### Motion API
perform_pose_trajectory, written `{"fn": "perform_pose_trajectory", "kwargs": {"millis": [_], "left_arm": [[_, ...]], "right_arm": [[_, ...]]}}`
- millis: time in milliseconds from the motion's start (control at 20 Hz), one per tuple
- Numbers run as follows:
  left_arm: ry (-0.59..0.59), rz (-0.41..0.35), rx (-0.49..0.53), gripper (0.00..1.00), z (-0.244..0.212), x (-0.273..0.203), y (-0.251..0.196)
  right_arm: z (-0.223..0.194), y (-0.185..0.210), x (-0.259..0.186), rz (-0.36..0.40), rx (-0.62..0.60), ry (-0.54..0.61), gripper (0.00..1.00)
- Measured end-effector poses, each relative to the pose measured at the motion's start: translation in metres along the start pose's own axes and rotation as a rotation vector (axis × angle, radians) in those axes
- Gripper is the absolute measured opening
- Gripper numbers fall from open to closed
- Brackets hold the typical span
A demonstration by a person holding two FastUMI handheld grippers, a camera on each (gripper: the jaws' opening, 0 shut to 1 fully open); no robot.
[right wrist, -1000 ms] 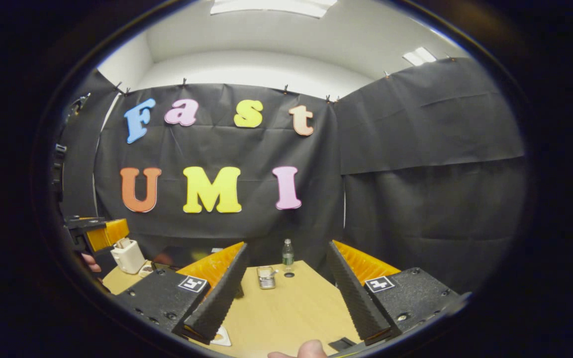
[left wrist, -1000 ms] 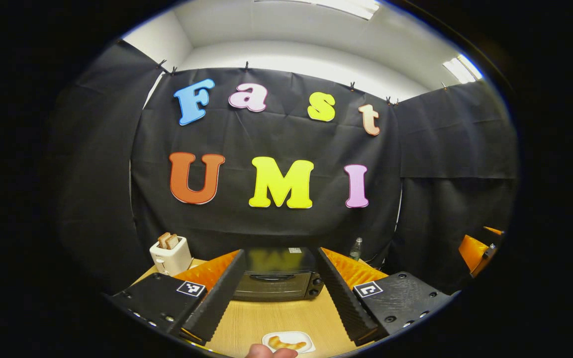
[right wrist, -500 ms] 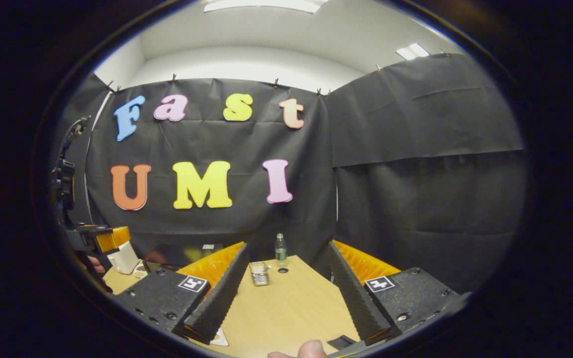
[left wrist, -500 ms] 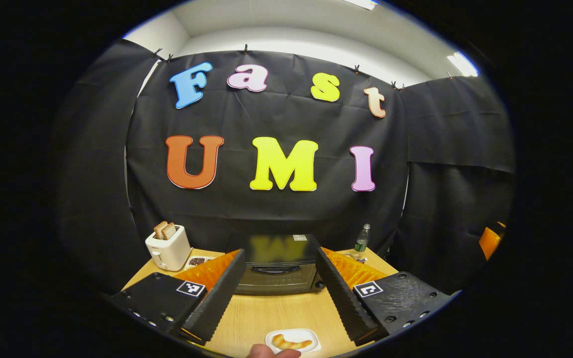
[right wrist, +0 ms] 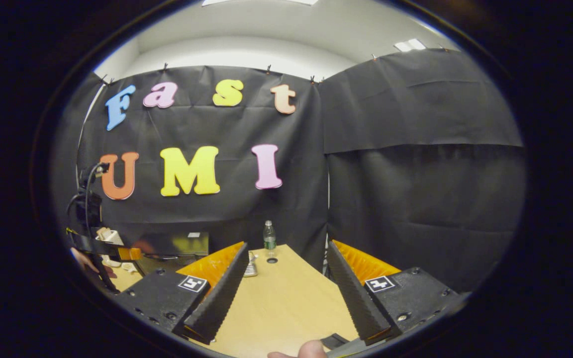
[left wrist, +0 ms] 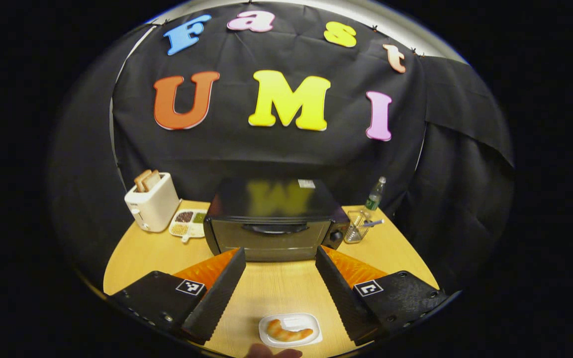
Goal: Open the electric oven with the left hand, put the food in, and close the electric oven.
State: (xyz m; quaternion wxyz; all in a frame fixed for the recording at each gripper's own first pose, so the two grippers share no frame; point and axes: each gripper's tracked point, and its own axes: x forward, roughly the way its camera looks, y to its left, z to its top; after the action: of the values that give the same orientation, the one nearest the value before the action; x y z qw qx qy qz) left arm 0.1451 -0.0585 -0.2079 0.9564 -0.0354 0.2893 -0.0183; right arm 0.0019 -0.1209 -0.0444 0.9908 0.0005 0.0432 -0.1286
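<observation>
A black electric oven [left wrist: 274, 221] stands at the middle of the wooden table [left wrist: 142, 253], its door closed and the handle [left wrist: 275, 228] along the door's top. My left gripper [left wrist: 279, 256] hovers open just in front of the door, apart from it. A croissant [left wrist: 288, 332] lies on a small white plate [left wrist: 314, 337] near the front edge, below the fingers. In the right gripper view, my right gripper [right wrist: 286, 251] is open over bare table [right wrist: 286, 308], and the oven [right wrist: 177, 246] sits at the left, with the left gripper [right wrist: 112, 248] beside it.
A white toaster [left wrist: 152, 201] with bread slices stands back left, a divided snack dish [left wrist: 188, 223] next to it. A clear container [left wrist: 357, 229] and a water bottle [left wrist: 375, 194] stand right of the oven. A thumb tip [left wrist: 272, 353] shows at the bottom edge. Black cloth walls the table.
The left gripper has tipped downward and come closer to the oven, so the oven's top and door show fully. The right gripper has drifted slightly; both stay open.
</observation>
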Motion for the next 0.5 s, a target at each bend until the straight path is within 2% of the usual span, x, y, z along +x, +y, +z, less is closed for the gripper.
{"fn": "perform_pose_trajectory", "kwargs": {"millis": [100,300,500], "left_arm": [[0.020,0.013,-0.012,0.93,-0.005,0.028,0.002],[0.005,0.012,0.051,0.93,0.004,0.083,0.000],[-0.026,0.017,0.051,0.93,0.010,0.110,0.000]], "right_arm": [[-0.010,-0.003,0.004,-0.009,-0.010,0.030,0.99],[-0.030,-0.007,0.008,-0.019,-0.047,0.091,1.00],[-0.047,-0.008,0.016,-0.030,-0.046,0.151,1.00]]}}
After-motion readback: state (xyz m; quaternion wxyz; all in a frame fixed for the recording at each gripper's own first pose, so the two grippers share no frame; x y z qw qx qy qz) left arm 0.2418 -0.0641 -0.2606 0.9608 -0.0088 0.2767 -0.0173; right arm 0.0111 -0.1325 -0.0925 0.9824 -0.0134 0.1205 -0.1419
